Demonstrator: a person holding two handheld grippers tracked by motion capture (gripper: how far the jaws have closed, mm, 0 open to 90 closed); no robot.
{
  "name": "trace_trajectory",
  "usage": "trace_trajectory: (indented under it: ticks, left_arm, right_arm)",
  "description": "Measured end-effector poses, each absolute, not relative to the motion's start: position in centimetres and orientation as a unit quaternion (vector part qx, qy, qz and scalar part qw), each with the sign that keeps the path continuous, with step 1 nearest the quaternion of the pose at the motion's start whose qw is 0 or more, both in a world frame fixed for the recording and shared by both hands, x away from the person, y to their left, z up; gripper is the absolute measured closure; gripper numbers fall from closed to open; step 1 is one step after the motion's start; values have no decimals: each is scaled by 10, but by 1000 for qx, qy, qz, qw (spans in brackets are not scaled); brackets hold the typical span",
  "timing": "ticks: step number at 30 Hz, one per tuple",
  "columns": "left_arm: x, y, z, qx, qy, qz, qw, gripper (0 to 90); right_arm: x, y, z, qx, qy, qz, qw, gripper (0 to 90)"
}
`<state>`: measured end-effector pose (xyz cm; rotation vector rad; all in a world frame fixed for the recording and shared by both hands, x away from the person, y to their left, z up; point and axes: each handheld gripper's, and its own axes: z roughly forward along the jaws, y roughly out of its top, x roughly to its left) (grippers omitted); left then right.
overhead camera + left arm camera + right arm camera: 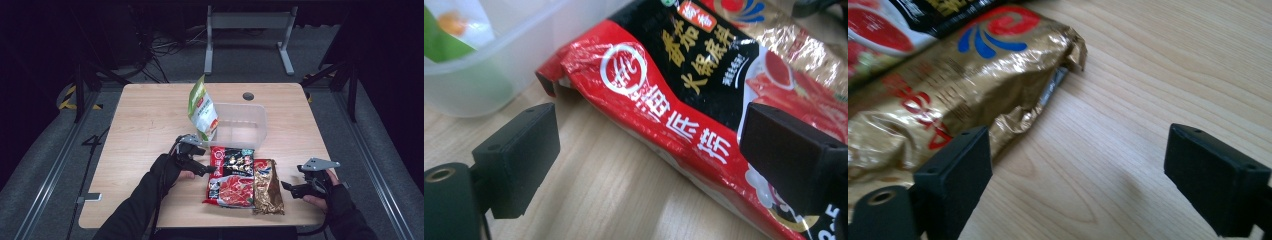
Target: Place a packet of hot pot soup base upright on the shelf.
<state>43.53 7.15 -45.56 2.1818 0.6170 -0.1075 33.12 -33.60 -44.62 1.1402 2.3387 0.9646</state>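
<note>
High view: wooden tabletop [150, 125] is showing lots of bare room across its left half and along the far edge at upper frame; less room at lower centre, where two packets are lying side by side near the front edge. The red-and-black hotpot packet [231, 176] is lying flat w/ the gold foil packet [267, 186] touching its right side. Bare wood is showing btwn the gold packet and the tabletop's right edge.

Left hand-held gripper [202, 167] is sitting just left of the red packet, jaws spread. Left gripper view: one jaw is hanging over bare wood at lower left of frame, the other over the packet's printed face at right, so the packet's long edge [659, 115] is running btwn them; contact can't be told.

Right hand-held gripper [295, 189] is sitting just right of the gold packet, jaws spread and pinching nothing. Right gripper view: left jaw is overlapping the crinkled foil edge [973, 80], right jaw is over bare wood.

Clear plastic bin [247, 125] is standing at frame centre, behind the packets. A green-and-white pouch [201, 107] is standing upright in its left end, top poking above the rim. Rest of the bin is looking empty.
</note>
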Motion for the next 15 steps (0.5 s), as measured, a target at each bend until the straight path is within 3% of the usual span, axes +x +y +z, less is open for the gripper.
trace_trajectory:
  ticks: [8,15]
  left_arm:
    - [430,77,-457,878,232,-34,418,102]
    - [424,90,-453,882,221,1,416,94]
  right_arm:
    - [346,-319,-432,389,830,377,133,194]
    - [374,-308,-442,402,838,360,83,191]
